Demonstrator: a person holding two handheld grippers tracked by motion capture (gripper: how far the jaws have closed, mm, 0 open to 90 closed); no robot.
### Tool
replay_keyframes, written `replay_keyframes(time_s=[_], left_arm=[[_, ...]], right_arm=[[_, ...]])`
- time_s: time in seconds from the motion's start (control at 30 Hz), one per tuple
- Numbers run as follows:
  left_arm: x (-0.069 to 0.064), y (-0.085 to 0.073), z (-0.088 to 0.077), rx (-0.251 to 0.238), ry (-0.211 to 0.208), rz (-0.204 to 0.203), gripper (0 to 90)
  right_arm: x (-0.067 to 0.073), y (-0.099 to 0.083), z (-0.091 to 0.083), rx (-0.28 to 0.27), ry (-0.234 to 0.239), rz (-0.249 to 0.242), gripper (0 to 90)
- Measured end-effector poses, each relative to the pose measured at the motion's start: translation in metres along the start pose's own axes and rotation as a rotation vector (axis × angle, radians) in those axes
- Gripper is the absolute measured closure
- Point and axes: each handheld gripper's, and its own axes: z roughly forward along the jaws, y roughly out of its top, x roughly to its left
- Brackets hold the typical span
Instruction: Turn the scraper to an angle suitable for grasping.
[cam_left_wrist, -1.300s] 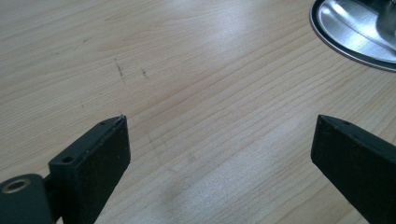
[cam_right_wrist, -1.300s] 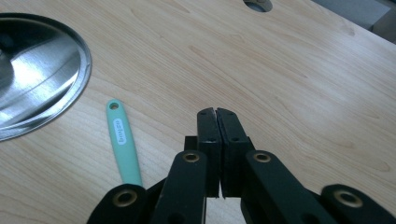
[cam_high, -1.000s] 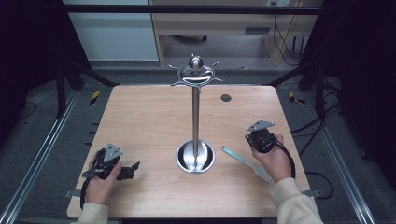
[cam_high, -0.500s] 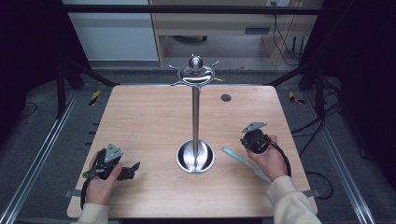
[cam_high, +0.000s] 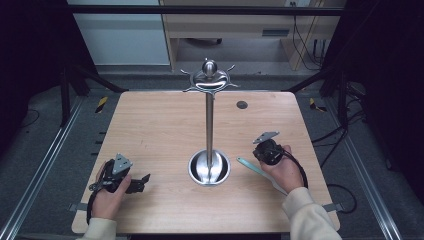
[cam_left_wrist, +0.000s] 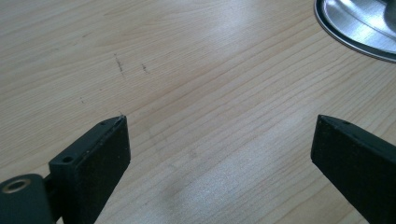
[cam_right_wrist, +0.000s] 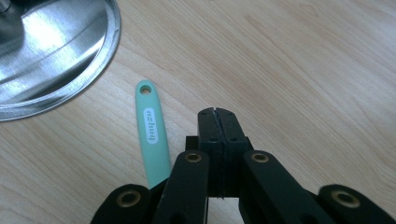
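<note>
- I am keeping my right gripper (cam_right_wrist: 218, 112) pinched fully closed with nothing between its jaws, hovering low over the wood just beside the mint-green handle (cam_right_wrist: 152, 135); closed and empty like this, I judge I am lining up on the utensil rather than gripping it
- the mint-green handle is lying flat on the table (cam_high: 150, 125), its hanging hole pointing toward the stand's base (cam_right_wrist: 51, 51) and its far end running back under my right hand (cam_high: 285, 167); I take that hole to be why it matters, since it is made to go over a hook
- my jaws will have to part before they can straddle the handle, which is lying so flat that there is little to bite on
- I am holding my left gripper (cam_left_wrist: 219, 135) with its jaws spread wide and empty, resting near the table's near left corner, pointing toward the base; I judge it is waiting, perhaps to steady the stand
- the steel stand (cam_high: 209, 120) is rising upright from the middle of the table, its hooks (cam_high: 210, 80) fanning out at the top, all bare as far as I can see; placed centrally, either hand can reach it
</note>
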Motion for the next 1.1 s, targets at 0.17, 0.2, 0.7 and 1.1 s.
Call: replay_keyframes(time_s=[0.17,0.2,0.7,1.1], left_arm=[[0.000,0.000,-0.001,-0.001,0.002,0.002,4.6],[0.000,0.000,-0.001,-0.001,0.003,0.002,4.6],[-0.001,0.000,-0.001,-0.008,-0.004,-0.007,4.7],[-0.004,0.002,0.000,-0.016,-0.013,-0.003,4.7]], right_arm=[[0.004,-0.001,0.005,0.016,0.020,-0.009,90.0],[0.005,-0.001,0.006,0.021,0.023,-0.011,90.0],[0.010,0.001,0.018,0.055,0.039,-0.026,90.0],[0.010,0.003,0.025,0.086,0.047,-0.042,90.0]])
